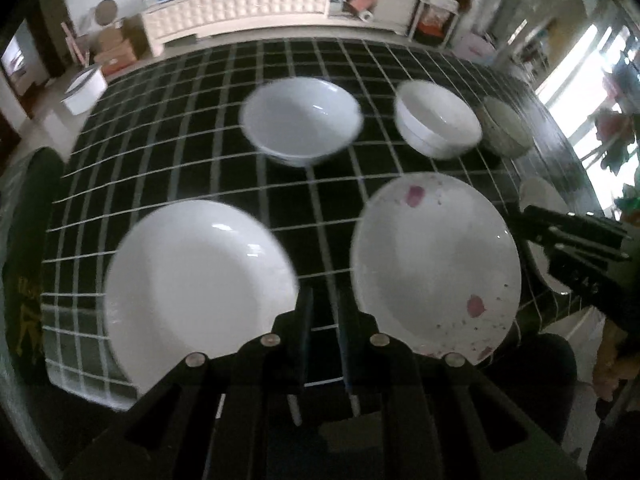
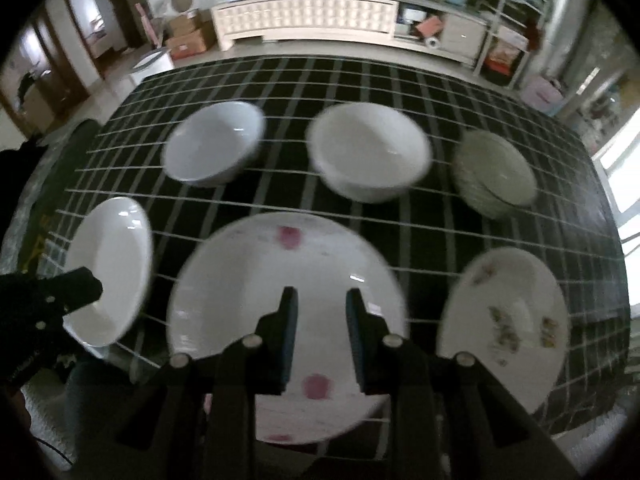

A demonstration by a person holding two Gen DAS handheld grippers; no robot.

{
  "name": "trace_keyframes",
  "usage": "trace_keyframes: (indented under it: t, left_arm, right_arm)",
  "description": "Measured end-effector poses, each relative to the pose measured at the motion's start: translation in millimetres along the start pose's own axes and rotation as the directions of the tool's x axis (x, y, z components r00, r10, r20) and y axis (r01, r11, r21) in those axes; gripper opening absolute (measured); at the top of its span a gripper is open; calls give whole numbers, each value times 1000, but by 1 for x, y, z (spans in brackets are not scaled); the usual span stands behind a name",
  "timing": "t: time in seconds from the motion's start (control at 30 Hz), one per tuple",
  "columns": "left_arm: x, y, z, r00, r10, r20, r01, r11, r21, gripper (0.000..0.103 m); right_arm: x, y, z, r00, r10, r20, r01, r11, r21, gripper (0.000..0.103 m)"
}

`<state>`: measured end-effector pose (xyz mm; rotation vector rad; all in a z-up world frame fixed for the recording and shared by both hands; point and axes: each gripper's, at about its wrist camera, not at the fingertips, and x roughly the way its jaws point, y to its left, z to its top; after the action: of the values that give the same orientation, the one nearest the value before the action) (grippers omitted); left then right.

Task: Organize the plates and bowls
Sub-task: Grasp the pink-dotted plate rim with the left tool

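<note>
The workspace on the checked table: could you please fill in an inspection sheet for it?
Surface: black tablecloth with a white grid, covering the table.
Job's things: near row, plain white plate, pink-spotted plate, patterned plate; far row, two white bowls and a greenish dish. All apart, none stacked.
Clutter: nothing seen on the cloth.
Grippers: left gripper open, empty; right gripper open, empty, over the pink-spotted plate.
Cables: nothing seen.
Surroundings: white cabinet, cardboard boxes, bright window at right.

Motion blur smears the two white bowls, and the right gripper hides most of the patterned plate.
</note>
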<state>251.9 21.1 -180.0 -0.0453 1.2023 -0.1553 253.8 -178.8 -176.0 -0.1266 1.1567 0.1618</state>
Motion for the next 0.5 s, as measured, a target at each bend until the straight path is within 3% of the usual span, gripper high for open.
trace_keyframes:
  t: [0.2,0.5]
  left_arm:
    - [31,-19,3,998,13,-58,-12,1000,18,11]
    - [60,-19,6,994,40,-104,-37,999,26,15]
  right_arm:
    - [18,-36,-10,999,-4,-45,7,999,50,29]
    - [44,-54,-17,994,24,-107,-15,996,88,30]
